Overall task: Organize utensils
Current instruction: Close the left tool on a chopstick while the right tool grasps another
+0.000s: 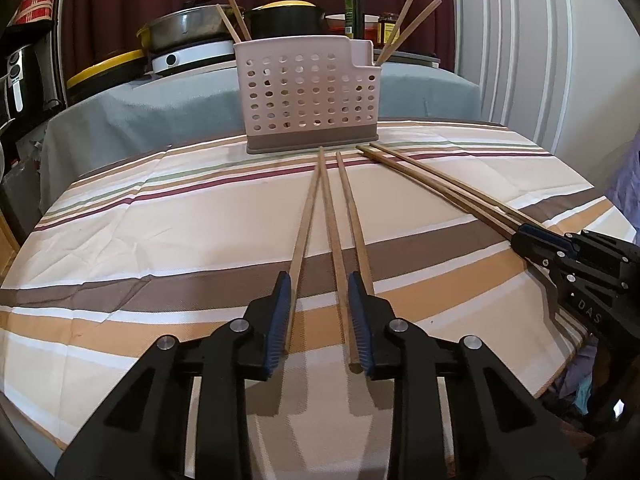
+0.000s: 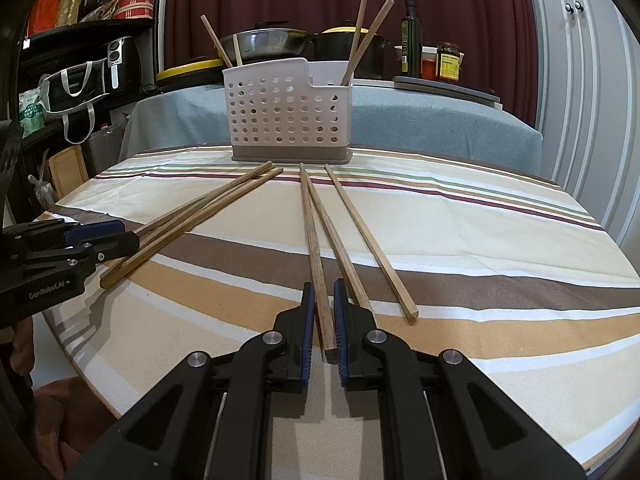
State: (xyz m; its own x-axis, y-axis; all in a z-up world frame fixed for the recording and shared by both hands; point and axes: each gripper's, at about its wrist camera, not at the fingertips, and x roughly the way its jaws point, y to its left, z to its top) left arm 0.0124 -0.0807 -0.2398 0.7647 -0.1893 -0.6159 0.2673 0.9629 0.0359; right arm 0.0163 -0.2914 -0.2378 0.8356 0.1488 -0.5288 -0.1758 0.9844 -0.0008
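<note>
The left gripper (image 1: 318, 284), black with blue ribbed pads (image 1: 280, 320), lay low over the table with its jaws spread apart, gripping nothing; two long brown wooden chopsticks (image 1: 308, 220) lay flat between the pads, one just beside the left pad and the other ending just beside the right pad, while a third chopstick (image 1: 352, 208) ran under the right finger. The right gripper (image 2: 323, 286), of the same make, had its jaws drawn in close on either side of a single wooden chopstick (image 2: 314, 240) that lay on the cloth; whether the pads actually pressed it I cannot tell. A second stick (image 2: 336, 240) passed under its right finger and a third (image 2: 368, 240) lay free to the right. All the loose sticks rested on a tablecloth striped in cream, tan, brown, maroon and green (image 1: 160, 240), their far ends near the foot of a pale perforated plastic utensil holder with a grey-brown base (image 1: 308, 92), which stood upright at the far side of the cloth. Two chopsticks leaned out of its left compartment (image 1: 232, 4) and two out of its lower right one (image 1: 404, 20). Behind it, on a grey-blue cover (image 1: 160, 108), stood a steel pan (image 1: 188, 26), a black pot with a yellow lid (image 1: 286, 16) and a dark oil bottle (image 1: 354, 4)
</note>
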